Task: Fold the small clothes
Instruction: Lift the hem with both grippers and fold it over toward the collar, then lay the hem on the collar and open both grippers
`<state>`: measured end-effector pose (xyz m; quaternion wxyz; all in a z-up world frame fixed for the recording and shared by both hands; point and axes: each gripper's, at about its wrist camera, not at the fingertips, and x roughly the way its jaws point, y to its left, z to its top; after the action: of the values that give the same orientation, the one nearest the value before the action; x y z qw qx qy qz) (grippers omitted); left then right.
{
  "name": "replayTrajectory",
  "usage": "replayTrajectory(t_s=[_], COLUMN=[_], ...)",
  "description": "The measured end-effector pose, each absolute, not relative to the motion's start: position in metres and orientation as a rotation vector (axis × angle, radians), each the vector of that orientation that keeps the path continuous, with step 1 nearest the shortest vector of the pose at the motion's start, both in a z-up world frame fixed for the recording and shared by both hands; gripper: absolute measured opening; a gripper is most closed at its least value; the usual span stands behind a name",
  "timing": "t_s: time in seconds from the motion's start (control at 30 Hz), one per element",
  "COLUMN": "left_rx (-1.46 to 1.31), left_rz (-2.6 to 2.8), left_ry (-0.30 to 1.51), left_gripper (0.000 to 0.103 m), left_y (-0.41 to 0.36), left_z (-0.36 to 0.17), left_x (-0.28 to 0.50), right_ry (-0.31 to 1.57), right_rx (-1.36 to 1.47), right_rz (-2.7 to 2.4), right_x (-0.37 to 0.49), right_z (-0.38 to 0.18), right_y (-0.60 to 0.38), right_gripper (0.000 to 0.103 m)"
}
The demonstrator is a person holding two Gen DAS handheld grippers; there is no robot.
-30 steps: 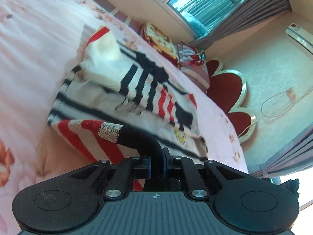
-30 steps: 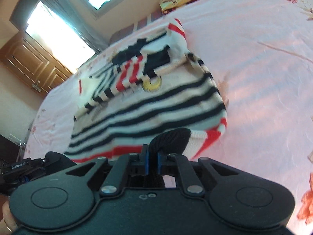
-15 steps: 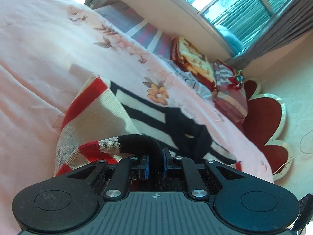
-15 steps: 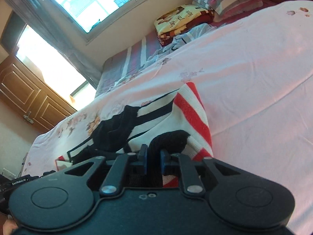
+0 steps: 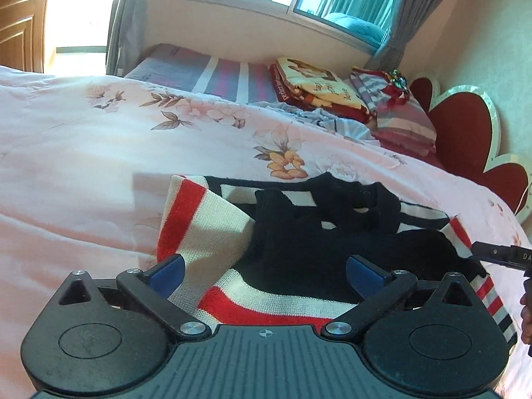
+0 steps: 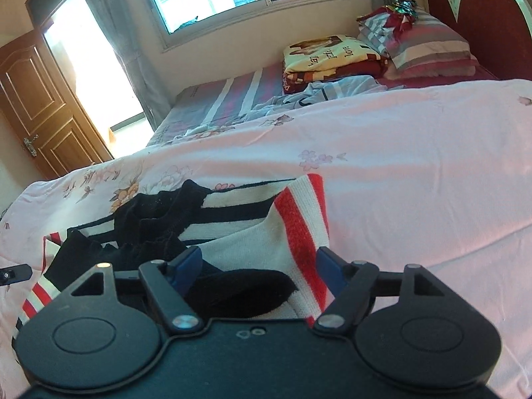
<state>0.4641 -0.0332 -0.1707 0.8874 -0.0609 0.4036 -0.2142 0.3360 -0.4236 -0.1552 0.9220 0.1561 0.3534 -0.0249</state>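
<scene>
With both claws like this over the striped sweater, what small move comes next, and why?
Probably draw both claws back off the sweater. The left claw and right claw have just been opening, their pads stand clear of the knit, and the folded-over hem lies loose on the pink quilt.

Bed w/ pink floral quilt; striped sweater folded lower centre, folded blankets and striped pillows stacked upper right.

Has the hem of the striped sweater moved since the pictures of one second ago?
Yes. The striped sweater hem was carried up over the garment toward the folded blankets and now lies released between the just-opened left gripper and right gripper.
</scene>
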Motion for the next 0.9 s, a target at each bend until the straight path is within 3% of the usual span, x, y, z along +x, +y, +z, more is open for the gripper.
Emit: replayTrajectory(t_s=[0.03,0.1,0.13,0.17,0.37,0.5,0.57,0.7,0.77,0.83,0.9], left_rx=[-0.113,-0.081,-0.079,-0.075,-0.06,-0.019,-0.026,-0.044,-0.033,-0.05,-0.082], left_rz=[-0.455,-0.473,-0.48,-0.484,-0.499,-0.515,-0.516,-0.52,-0.529,-0.518,-0.51], left_ry=[0.838,0.85,0.87,0.876,0.862,0.854,0.855,0.849,0.846,0.853,0.859], left_gripper=[0.1,0.072,0.051,0.042,0.042,0.042,0.042,0.042,0.042,0.042,0.042], left_y=[-0.038,-0.046,-0.049,-0.051,-0.054,-0.055,-0.055,-0.055,-0.061,-0.063,-0.06], left_z=[-0.173,-0.179,-0.182,-0.186,-0.188,-0.188,-0.188,-0.189,-0.19,-0.191,-0.191], left_x=[0.464,0.465,0.466,0.466,0.461,0.46,0.461,0.459,0.458,0.461,0.463], right_ry=[0.734,0.718,0.697,0.678,0.705,0.669,0.678,0.713,0.704,0.722,0.755], right_rx=[0.312,0.314,0.324,0.335,0.264,0.158,0.134,0.024,-0.035,-0.087,-0.164], right_rz=[-0.048,-0.037,-0.029,-0.026,0.107,0.153,0.184,0.199,0.179,0.183,0.196], right_x=[0.339,0.339,0.337,0.335,0.334,0.32,0.314,0.311,0.314,0.326,0.337], right_z=[-0.156,-0.155,-0.152,-0.149,-0.15,-0.148,-0.146,-0.147,-0.151,-0.159,-0.167], right_y=[-0.423,-0.423,-0.424,-0.426,-0.418,-0.411,-0.414,-0.412,-0.407,-0.397,-0.384], right_gripper=[0.079,0.079,0.079,0.079,0.082,0.099,0.099,0.095,0.09,0.074,0.073])
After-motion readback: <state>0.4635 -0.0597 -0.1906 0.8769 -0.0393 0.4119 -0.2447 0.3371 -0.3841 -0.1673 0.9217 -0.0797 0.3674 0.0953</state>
